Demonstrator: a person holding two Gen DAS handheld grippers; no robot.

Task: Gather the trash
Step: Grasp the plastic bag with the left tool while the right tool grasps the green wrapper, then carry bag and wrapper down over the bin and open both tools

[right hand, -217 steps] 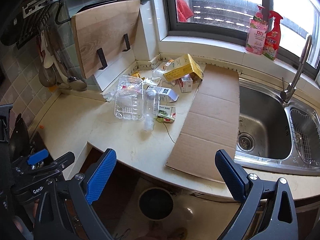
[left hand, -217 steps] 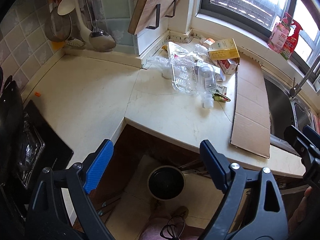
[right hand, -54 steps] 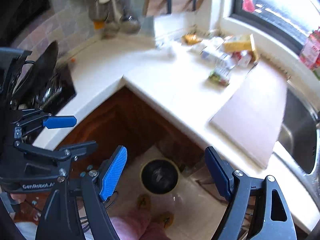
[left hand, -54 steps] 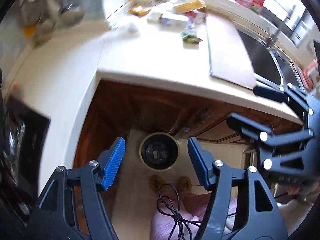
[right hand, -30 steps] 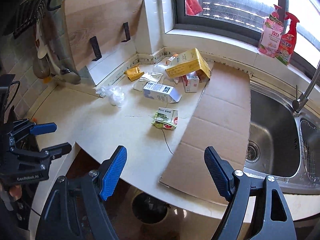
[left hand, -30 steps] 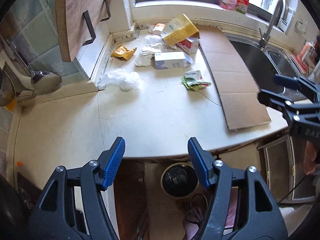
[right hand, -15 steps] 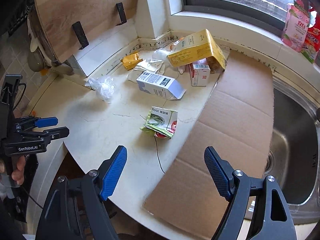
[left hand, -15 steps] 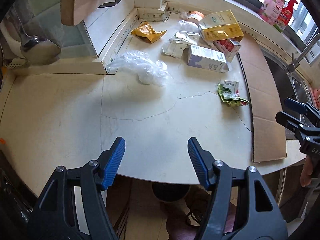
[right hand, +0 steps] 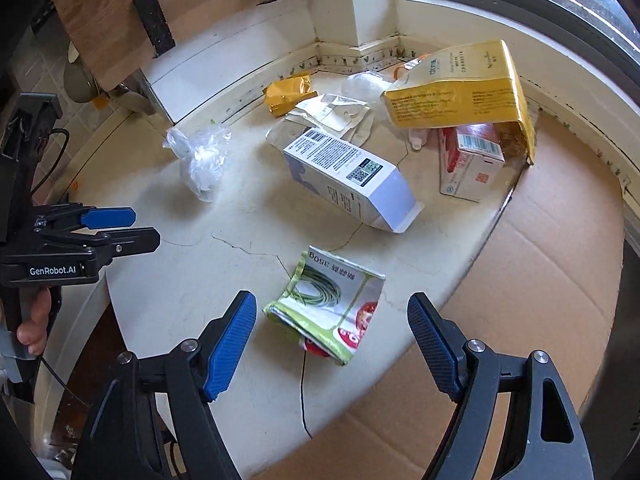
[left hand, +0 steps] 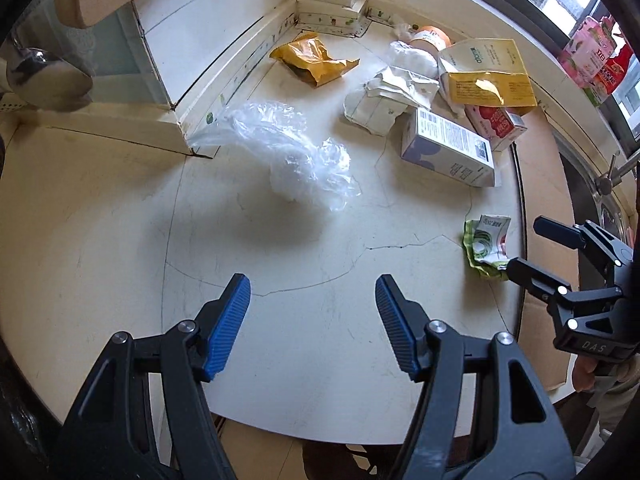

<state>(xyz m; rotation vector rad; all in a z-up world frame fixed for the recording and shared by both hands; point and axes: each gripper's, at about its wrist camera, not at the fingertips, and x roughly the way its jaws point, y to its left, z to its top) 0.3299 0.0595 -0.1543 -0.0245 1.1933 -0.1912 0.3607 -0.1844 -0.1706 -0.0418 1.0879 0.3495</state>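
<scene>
Cream stone counter (left hand: 120, 208), cracked across the middle, carried all the trash. Brown cardboard (right hand: 532, 280) lay flat along its right edge, beside the sink.

Litter clustered toward the back corner, largest first: yellow pouch (right hand: 456, 88) tented over a red carton (right hand: 468, 160); white box (right hand: 344, 176) on its side nearer the centre; clear bag (left hand: 288, 148) crumpled near the left wall step; white packet (left hand: 384, 96) and mustard wrapper (left hand: 312, 58) nearest the corner.

Green wrapper (right hand: 328, 304) lay flattened near the front edge, apart from the pile, just beside the cardboard.

Right gripper (right hand: 332, 340) hovered directly over the green wrapper, jaws spread wide, straddling it without contact, nothing held. Left gripper (left hand: 312, 320) stood open and empty over bare counter near the front edge, the clear bag ahead of it.

Judgement: green wrapper is thin film, very light, limp and probably slick; flat on stone it offers little to pinch. Best hold looks like the folded, puckered lower end, where layers stand up slightly. Clear bag should be equally light and soft, but its bunched middle gives an easy pinch. Neither is fragile.
</scene>
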